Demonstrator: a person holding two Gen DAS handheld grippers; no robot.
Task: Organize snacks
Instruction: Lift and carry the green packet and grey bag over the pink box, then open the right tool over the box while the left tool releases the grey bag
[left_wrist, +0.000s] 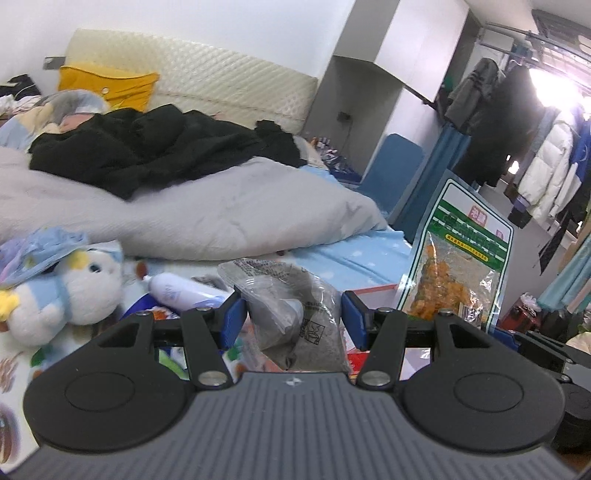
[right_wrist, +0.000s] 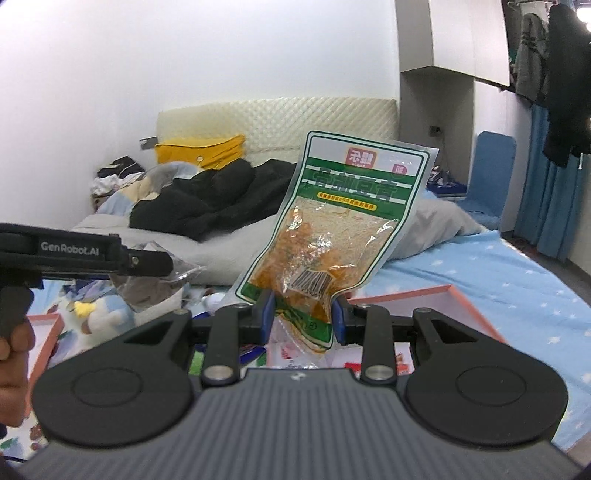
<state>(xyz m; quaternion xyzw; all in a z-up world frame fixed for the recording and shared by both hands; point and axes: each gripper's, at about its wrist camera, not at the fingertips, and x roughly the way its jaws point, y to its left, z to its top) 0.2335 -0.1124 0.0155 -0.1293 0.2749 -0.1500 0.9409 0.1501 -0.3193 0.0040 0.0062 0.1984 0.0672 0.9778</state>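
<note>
My left gripper (left_wrist: 293, 317) is shut on a clear packet of grey powder (left_wrist: 295, 314), held up above the bed; the same packet (right_wrist: 155, 280) shows at the left of the right wrist view, under the left gripper's arm (right_wrist: 110, 254). My right gripper (right_wrist: 303, 319) is shut on the lower end of a green-and-white snack bag (right_wrist: 332, 229) with orange pieces inside, standing upright and tilted right. That bag (left_wrist: 458, 254) also rises at the right of the left wrist view.
An open pink-rimmed box (right_wrist: 424, 306) lies on the blue starred sheet (right_wrist: 517, 280) below the bag. A plush penguin (left_wrist: 74, 291), a white tube (left_wrist: 181, 291) and loose wrappers clutter the left. A grey duvet (left_wrist: 184, 218) and black clothes (left_wrist: 155, 147) fill the bed behind.
</note>
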